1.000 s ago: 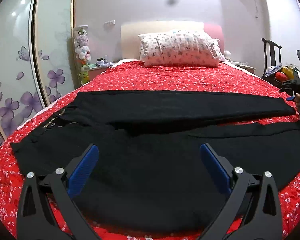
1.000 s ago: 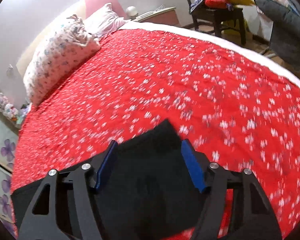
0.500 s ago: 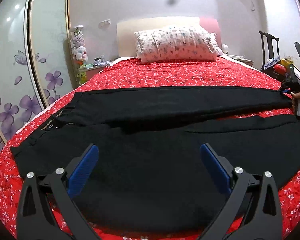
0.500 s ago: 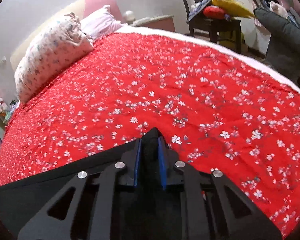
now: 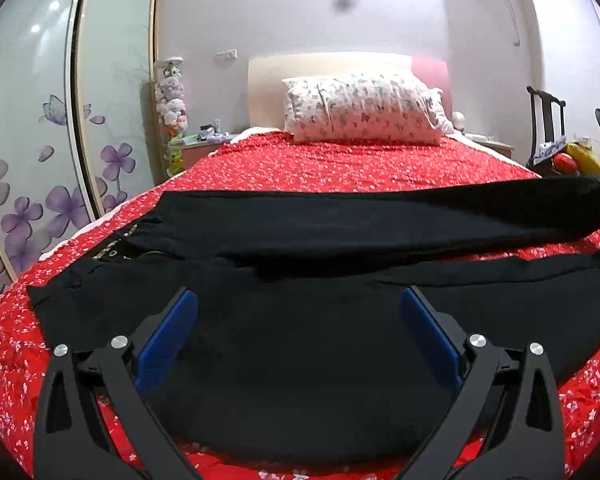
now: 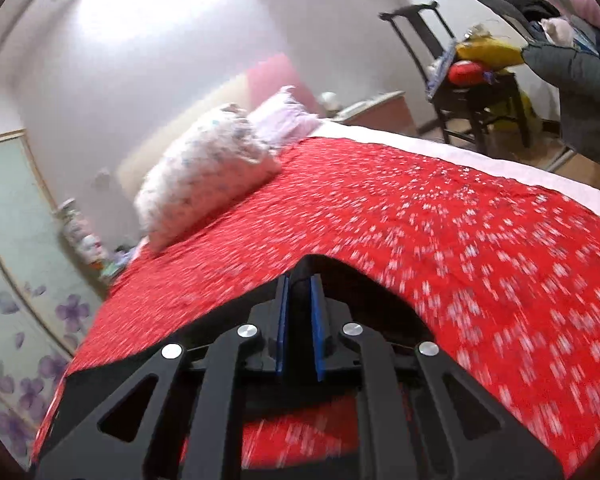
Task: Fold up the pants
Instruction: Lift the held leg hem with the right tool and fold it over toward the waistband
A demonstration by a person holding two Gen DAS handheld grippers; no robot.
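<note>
Black pants point(image 5: 300, 340) lie spread across the near end of a red flowered bed point(image 5: 340, 164), waistband at the left. The far leg point(image 5: 380, 220) is lifted off the bed at its right end. My left gripper point(image 5: 298, 308) is open and empty, hovering over the near leg. My right gripper point(image 6: 299, 280) is shut on the cuff of the far leg point(image 6: 316, 264) and holds it above the bed, the black cloth draping down both sides.
A flowered pillow point(image 5: 364, 112) lies at the headboard. A wardrobe with purple flower doors point(image 5: 60, 140) stands left. A dark chair piled with things point(image 6: 472, 76) and a grey coat point(image 6: 572, 76) stand to the right of the bed.
My right gripper closed on the far leg's cuff and lifted it off the bed. The left gripper stayed open over the near leg.
</note>
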